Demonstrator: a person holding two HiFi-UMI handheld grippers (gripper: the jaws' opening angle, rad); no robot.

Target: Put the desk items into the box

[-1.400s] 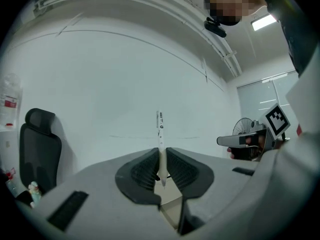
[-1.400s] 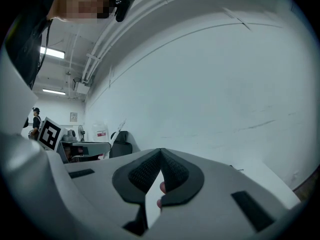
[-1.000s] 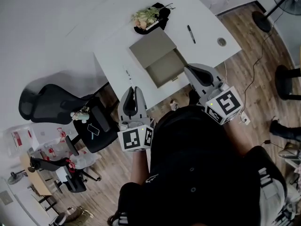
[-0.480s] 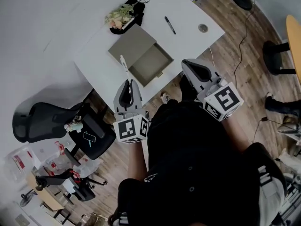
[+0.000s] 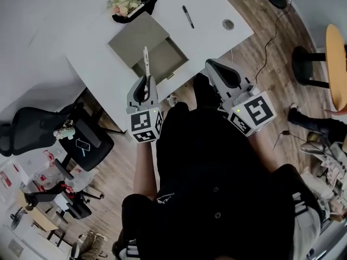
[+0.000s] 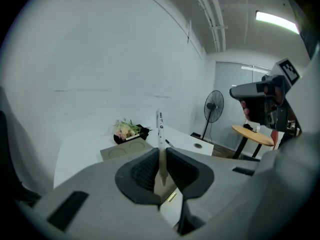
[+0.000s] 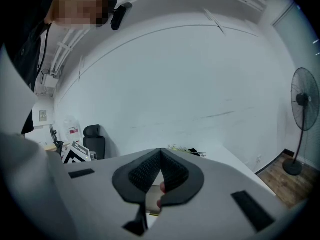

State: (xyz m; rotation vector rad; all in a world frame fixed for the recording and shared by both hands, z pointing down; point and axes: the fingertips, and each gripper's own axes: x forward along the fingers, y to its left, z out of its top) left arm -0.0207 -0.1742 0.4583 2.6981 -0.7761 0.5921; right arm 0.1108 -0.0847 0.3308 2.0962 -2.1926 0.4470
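An open olive-grey box (image 5: 164,59) with its lid (image 5: 135,34) lies near the front of the white desk (image 5: 206,4). My left gripper (image 5: 145,83) hovers at the desk's front edge, just short of the box, shut on a white pen (image 5: 145,58) that sticks out over the box. In the left gripper view the white pen (image 6: 159,129) rises from between the closed jaws of the left gripper (image 6: 161,159). A black pen (image 5: 188,16) lies on the desk farther back. My right gripper (image 5: 216,68) is shut off the desk's right front; something pinkish shows behind the right gripper (image 7: 161,156) pads.
A flower bunch on a black holder (image 5: 127,1) sits behind the box. A round cable grommet (image 5: 228,24) is at the desk's right. A black office chair (image 5: 32,131) stands left, a round wooden table (image 5: 336,64) and a standing fan (image 6: 214,101) right.
The left gripper with the white pen has come up to the box's front edge. The desk has slid left and up in the head view. The right gripper stays shut beside the desk.
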